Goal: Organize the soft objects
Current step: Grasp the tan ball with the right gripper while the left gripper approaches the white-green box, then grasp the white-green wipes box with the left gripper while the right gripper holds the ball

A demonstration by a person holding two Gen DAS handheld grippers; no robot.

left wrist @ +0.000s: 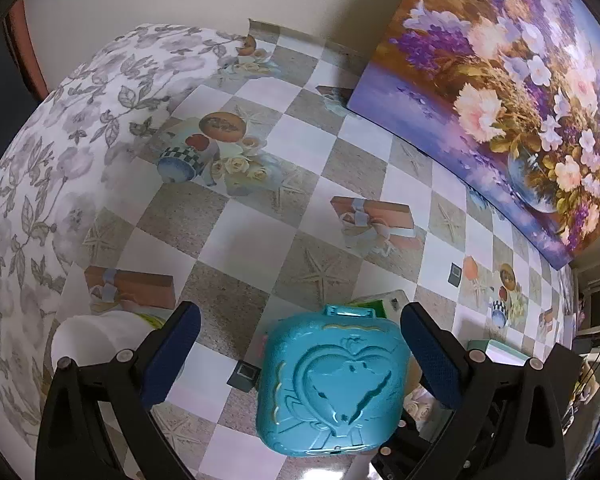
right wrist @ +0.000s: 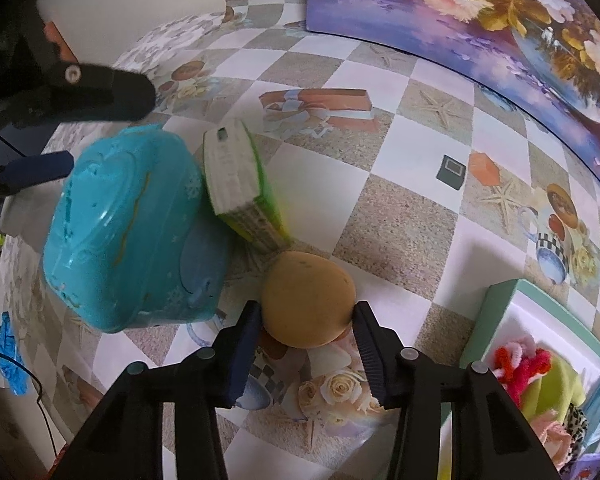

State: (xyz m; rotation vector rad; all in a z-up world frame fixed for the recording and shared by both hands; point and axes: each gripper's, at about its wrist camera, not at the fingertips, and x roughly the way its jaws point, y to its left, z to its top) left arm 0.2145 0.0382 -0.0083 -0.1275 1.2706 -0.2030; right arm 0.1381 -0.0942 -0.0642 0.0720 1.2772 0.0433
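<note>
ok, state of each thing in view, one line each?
left gripper: open, fingers either side of the case, no contact visible
teal case: lid shut, flat on the table
right gripper: shut on tan ball
tan ball: clamped between the fingers
green sponge: tilted, leaning by the case
tray: open, soft items inside

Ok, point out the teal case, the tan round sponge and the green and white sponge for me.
teal case (left wrist: 332, 384): left wrist view, on the embossed heart of its lid.
tan round sponge (right wrist: 308, 300): right wrist view, middle of its domed top.
green and white sponge (right wrist: 232, 172): right wrist view, on its white face.
</note>
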